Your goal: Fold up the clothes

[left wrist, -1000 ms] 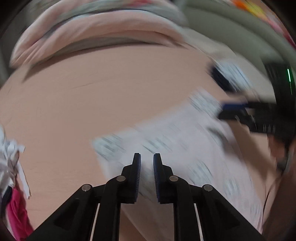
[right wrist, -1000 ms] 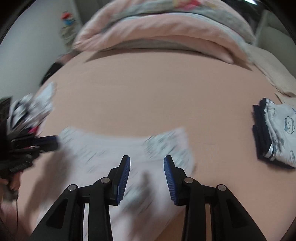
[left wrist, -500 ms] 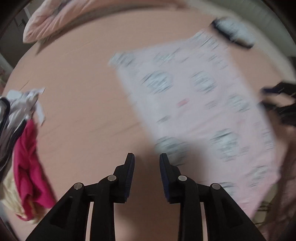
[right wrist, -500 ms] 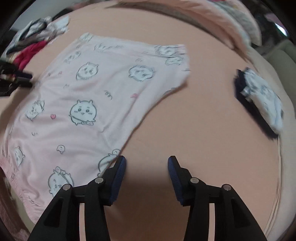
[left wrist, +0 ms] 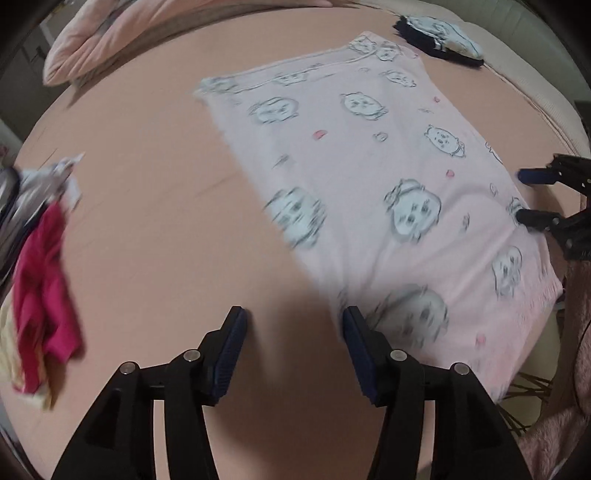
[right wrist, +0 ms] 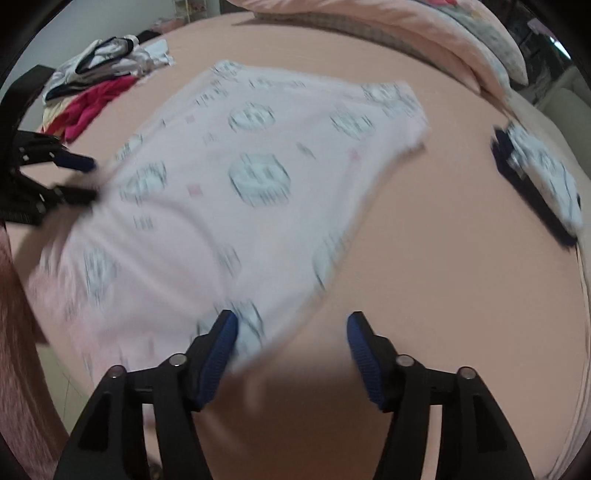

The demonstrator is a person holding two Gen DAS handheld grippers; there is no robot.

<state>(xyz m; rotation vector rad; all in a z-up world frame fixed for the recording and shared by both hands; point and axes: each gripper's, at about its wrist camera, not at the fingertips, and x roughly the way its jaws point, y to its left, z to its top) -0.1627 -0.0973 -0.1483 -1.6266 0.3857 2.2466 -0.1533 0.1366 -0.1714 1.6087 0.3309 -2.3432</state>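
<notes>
We see the pale pink cartoon-print garment (left wrist: 373,177) spread flat on the peach bedsheet (left wrist: 147,184). Our left gripper (left wrist: 291,325) and right gripper (right wrist: 290,328) both hover spread wide, empty. Only the left view shows the garment's hem overhanging the bed edge.

Bare bed sheet (left wrist: 155,206) between pink printed garment (left wrist: 369,177) and clothes heap (left wrist: 40,258), folded pile (right wrist: 543,177) far right, pillows (right wrist: 424,33) behind
</notes>
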